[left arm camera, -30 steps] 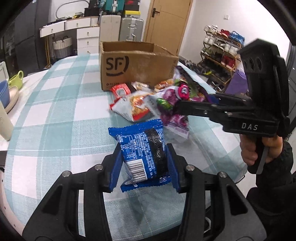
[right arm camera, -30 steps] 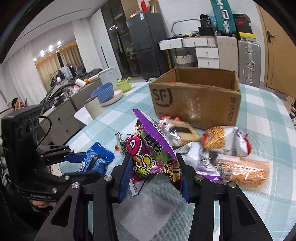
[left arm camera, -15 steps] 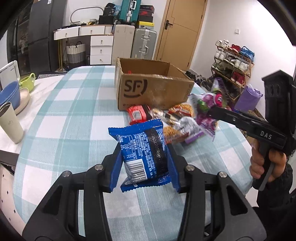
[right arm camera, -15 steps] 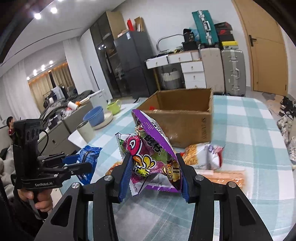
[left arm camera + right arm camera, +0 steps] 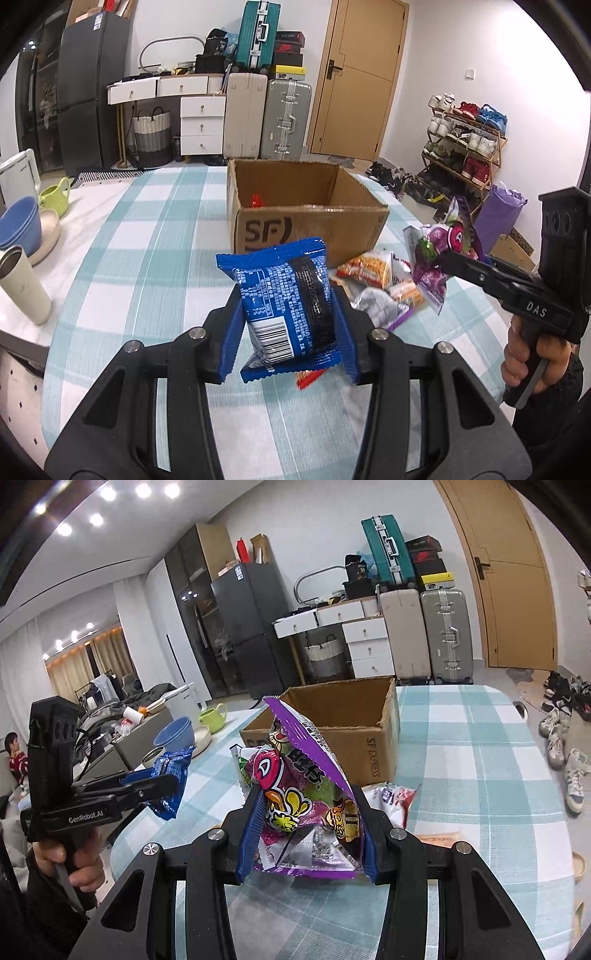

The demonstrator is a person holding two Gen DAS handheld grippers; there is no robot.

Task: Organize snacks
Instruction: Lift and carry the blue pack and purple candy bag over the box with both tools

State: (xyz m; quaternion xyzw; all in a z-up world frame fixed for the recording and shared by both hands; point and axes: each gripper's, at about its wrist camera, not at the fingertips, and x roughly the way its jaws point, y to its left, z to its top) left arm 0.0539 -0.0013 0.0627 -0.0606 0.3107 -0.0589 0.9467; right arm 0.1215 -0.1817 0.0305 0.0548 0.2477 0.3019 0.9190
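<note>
Left tool (image 5: 288,325) is clamped on the blue snack packet (image 5: 284,295), right tool (image 5: 306,830) on the purple candy bag (image 5: 306,801); both hang above the counter (image 5: 147,229). The open cardboard box (image 5: 303,214) lies straight ahead, nearer the left tool, with 1 red item inside

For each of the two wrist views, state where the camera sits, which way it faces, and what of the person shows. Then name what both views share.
Left wrist: sits behind the left hand-held gripper, faces the cardboard box across the checked table; shows the right hand.
Right wrist: sits behind the right hand-held gripper, faces the box from its other side; shows the left hand.
Shared: box, blue packet, purple packet, table.
</note>
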